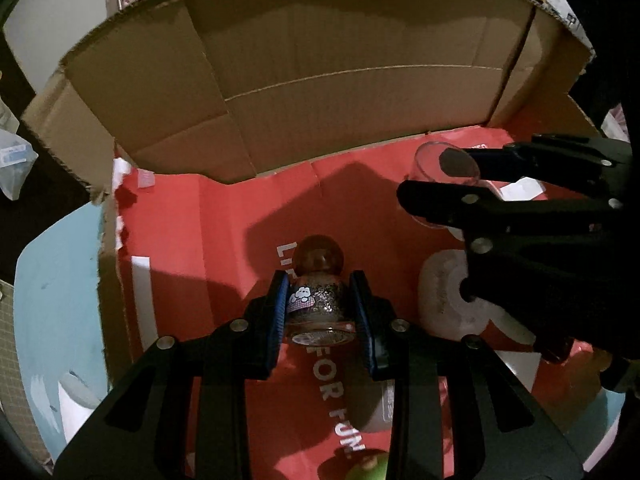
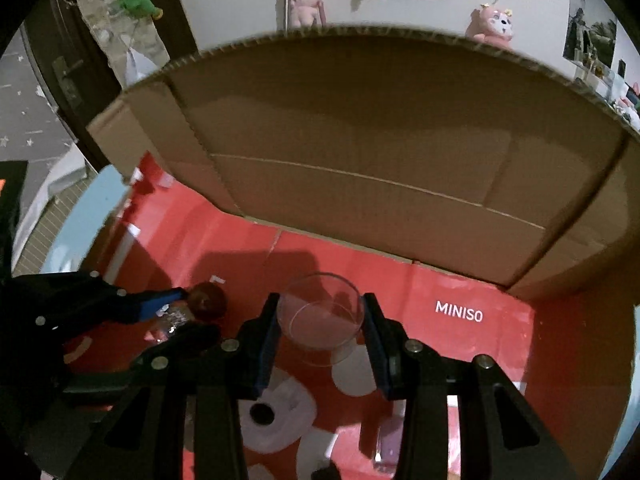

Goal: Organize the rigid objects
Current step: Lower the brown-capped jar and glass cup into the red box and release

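My left gripper (image 1: 320, 308) is shut on a small glass bottle (image 1: 318, 300) with a round brown stopper and a cartoon label, held over the red floor of a cardboard box (image 1: 320, 92). The bottle also shows in the right wrist view (image 2: 192, 308), between the left gripper's fingers (image 2: 160, 304). My right gripper (image 2: 320, 320) is shut on a clear glass cup (image 2: 322, 316), held just above the red floor near the back wall. In the left wrist view the right gripper (image 1: 444, 184) holds the cup (image 1: 444, 164) at the right.
The box's brown back wall and flaps (image 2: 360, 152) rise close ahead. The red liner (image 2: 458, 312) reads MINISO. A white figure print (image 1: 444, 292) lies on the floor. A green fruit (image 1: 368, 468) sits at the near edge. Plush toys (image 2: 492, 24) stand behind the box.
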